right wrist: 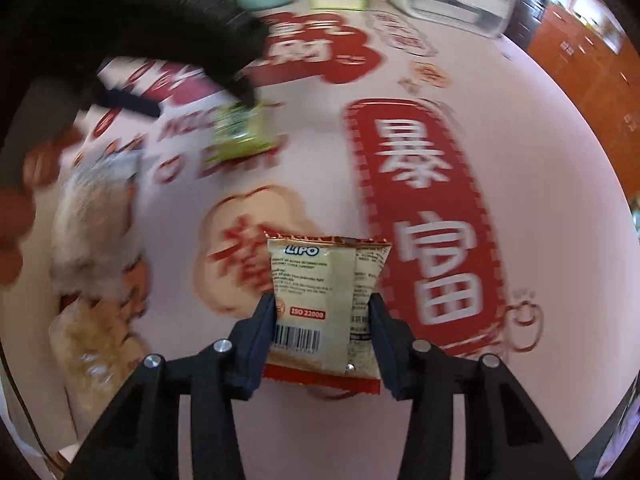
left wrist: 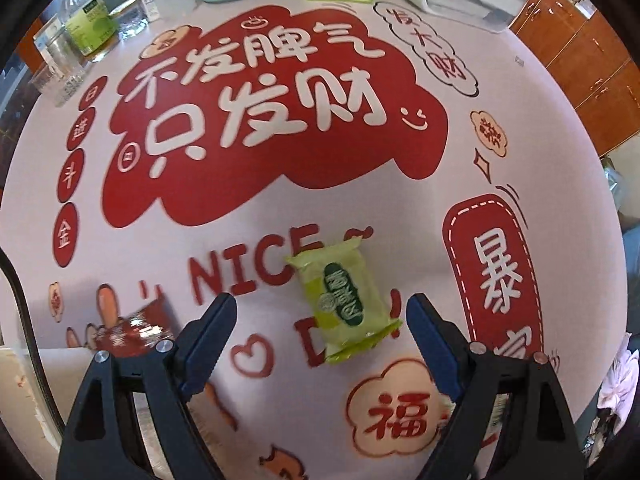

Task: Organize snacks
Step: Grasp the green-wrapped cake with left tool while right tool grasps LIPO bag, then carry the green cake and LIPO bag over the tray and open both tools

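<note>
tablecloth (left wrist: pixel 280 208) with red print; left jaws wide over green snack (left wrist: pixel 344 300), right jaws clamp lipo packet (right wrist: pixel 324 300).

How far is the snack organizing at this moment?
Done: nothing visibly sorted yet. In hand: the right gripper clamps the beige LIPO snack packet. Left: the open left gripper hangs over the green snack packet; a red foil packet lies nearby.

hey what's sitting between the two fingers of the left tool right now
The green snack packet, lying flat on the printed tablecloth. The left tool stands open around it, neither finger touching it. The left wrist view shows this.
</note>
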